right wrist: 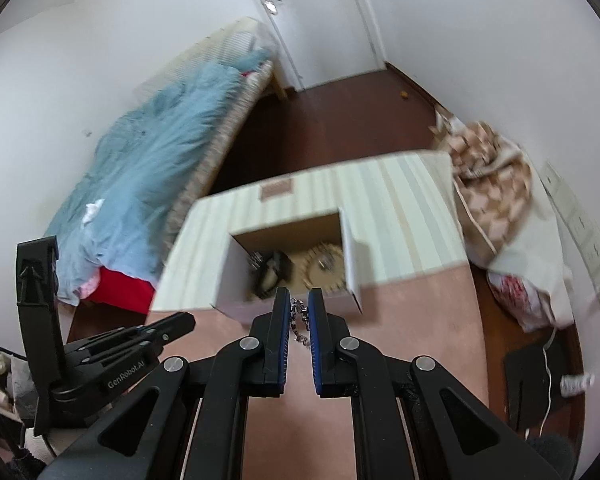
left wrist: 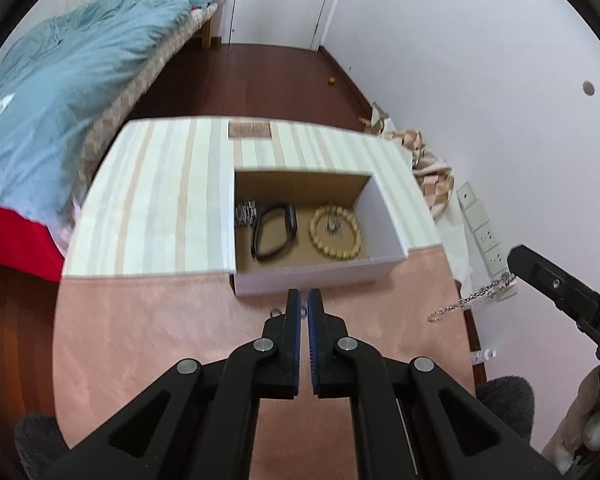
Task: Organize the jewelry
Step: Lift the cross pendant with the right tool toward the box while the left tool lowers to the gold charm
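Your right gripper (right wrist: 299,309) has its jaws nearly closed on a silver chain (left wrist: 472,298) that dangles above the pink counter (left wrist: 148,340), just short of the open white box (left wrist: 320,270); your left gripper (left wrist: 304,306) hangs empty, jaws a narrow slit apart, at the box's near wall. Inside lie a beaded bracelet (left wrist: 335,231), a black band (left wrist: 274,234) and a metal piece (left wrist: 246,213). The striped lid (left wrist: 160,200) flanks the box, and the counter drops to the floor at the right, near the wall.

White walls (left wrist: 460,60) and dark wood floor (left wrist: 268,76) surround a bed (left wrist: 60,92) under a blue duvet.
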The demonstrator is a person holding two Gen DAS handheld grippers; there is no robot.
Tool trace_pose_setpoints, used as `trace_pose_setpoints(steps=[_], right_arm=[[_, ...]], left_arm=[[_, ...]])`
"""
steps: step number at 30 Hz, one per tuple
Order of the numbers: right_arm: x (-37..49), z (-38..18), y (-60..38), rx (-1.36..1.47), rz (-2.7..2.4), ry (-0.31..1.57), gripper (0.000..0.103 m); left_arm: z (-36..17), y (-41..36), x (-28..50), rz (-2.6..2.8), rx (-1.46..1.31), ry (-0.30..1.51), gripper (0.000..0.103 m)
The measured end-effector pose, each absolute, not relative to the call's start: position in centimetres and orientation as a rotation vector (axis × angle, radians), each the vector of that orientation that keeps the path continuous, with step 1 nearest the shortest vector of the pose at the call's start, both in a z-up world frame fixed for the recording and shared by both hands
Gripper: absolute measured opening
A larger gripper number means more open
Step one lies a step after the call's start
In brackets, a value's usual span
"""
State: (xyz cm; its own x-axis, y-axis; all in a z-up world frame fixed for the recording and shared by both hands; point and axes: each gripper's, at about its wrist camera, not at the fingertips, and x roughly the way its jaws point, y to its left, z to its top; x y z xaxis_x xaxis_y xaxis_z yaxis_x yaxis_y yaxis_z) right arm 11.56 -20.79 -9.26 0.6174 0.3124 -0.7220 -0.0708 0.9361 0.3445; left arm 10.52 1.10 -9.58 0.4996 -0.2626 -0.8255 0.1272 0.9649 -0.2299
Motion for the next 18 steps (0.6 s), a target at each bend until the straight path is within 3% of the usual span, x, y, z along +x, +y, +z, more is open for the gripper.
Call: trace_pose_setpoints(steps=[9, 12, 14, 16, 18], right_arm=[[17.4, -7.2, -18.7, 0.253, 0.267, 0.863, 0.009], [17.9, -6.8, -18.1, 0.248, 0.279, 0.851, 0.009], [17.6, -7.2, -18.0, 0.262, 0.289, 0.858, 0.009], [16.9, -7.9, -18.1, 0.275, 0.296, 0.869, 0.009], [15.8, -8.7, -18.2, 0.287, 0.294, 0.885, 0.009]], left_arm=[[-7.7, 2.3, 14.2, -0.228, -0.162, 1.011, 0.001], [-9.2, 2.8, 14.1, -0.206, -0.189, 1.061, 0.006], [-10.5, 3.0, 13.7, -0.198, -0.198, 1.093, 0.015], [-11.7, 3.1, 13.0, -0.177, -0.194, 1.105, 0.049], [-13.0, 3.1, 12.0, -0.171, -0.196, 1.108, 0.05]])
